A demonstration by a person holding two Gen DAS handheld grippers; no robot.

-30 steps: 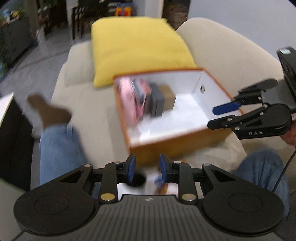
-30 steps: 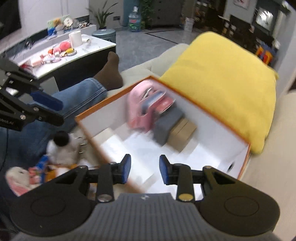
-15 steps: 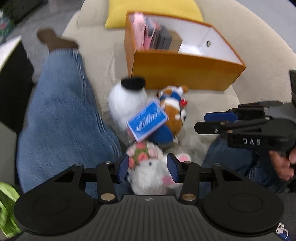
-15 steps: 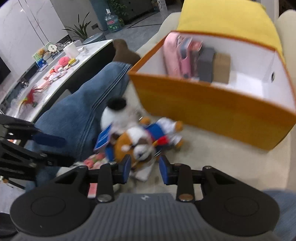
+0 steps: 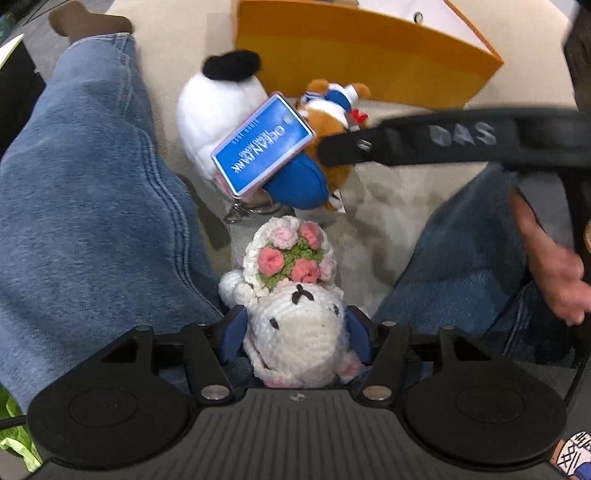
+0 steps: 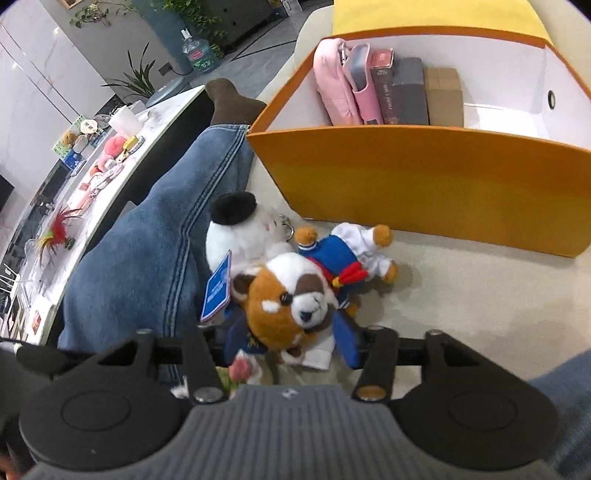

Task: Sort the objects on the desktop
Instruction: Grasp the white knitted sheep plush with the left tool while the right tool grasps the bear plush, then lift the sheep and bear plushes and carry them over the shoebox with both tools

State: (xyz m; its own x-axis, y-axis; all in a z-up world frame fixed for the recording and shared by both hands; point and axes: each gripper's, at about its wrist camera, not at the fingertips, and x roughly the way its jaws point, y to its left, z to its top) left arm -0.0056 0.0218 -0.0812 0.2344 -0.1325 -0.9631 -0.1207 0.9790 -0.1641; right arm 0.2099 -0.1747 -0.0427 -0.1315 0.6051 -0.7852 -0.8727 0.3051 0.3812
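A white crocheted toy (image 5: 299, 328) with a pink flower crown lies on the sofa between a person's legs. My left gripper (image 5: 295, 334) points down over it with the toy's head between its opening jaws, and the blue pads (image 5: 234, 332) stand just off its sides. A brown-and-white plush in a blue sailor suit (image 6: 295, 295) lies in front of the orange box (image 6: 406, 177). My right gripper (image 6: 291, 339) straddles that plush's head, jaws opening, pads not pressing. A white plush with a black hat (image 6: 240, 236) and a blue bank card (image 5: 262, 144) lean against it.
The box holds a pink pouch (image 6: 336, 85), books and a small cardboard box (image 6: 443, 96) along its left wall. A yellow cushion (image 6: 424, 14) lies behind it. Jeans-clad legs (image 5: 85, 206) flank the toys. A cluttered coffee table (image 6: 110, 155) stands to the left.
Both grippers have dropped from over the orange box to the toys on the sofa. Their jaws have widened, the left around the crocheted toy, the right around the sailor plush's head.
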